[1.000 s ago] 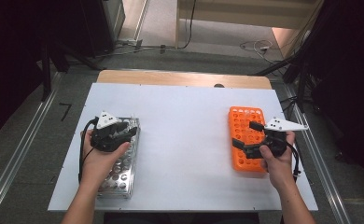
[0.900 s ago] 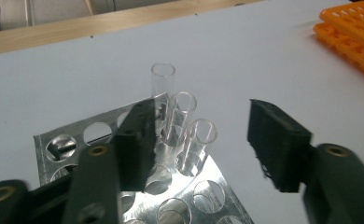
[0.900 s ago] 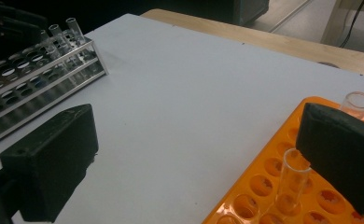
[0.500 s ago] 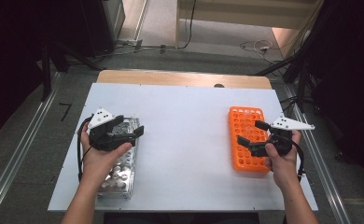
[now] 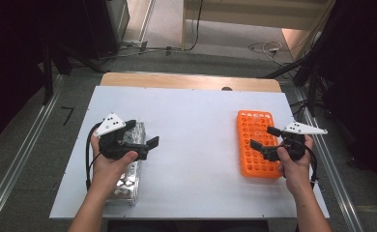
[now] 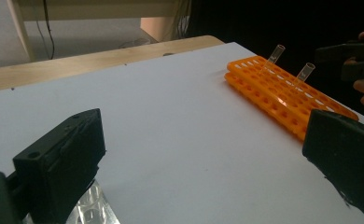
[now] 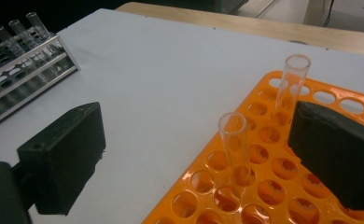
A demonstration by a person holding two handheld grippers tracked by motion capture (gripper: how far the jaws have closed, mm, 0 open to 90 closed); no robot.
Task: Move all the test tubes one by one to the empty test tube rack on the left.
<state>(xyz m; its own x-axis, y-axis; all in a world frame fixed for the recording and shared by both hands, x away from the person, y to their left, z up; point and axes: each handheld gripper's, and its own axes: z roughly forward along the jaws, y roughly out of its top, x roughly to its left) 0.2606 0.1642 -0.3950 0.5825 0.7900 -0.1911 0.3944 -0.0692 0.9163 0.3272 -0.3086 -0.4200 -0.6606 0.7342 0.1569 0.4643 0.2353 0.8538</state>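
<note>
The left gripper [image 5: 140, 145] hovers wide and empty over the metal test-tube rack [image 5: 126, 181] beneath it, likely placed to draw tubes. The right gripper [image 5: 264, 140], also wide and empty, hangs above the orange rack [image 5: 254, 159], whose two glass tubes [image 7: 234, 144] stand just ahead.

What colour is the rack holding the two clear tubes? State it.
Orange rack, seen best in the right gripper view.

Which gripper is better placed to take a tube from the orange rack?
Right. The right gripper hangs open over the orange rack, close to the nearer tube. The left gripper is across the table, above the metal rack.
</note>
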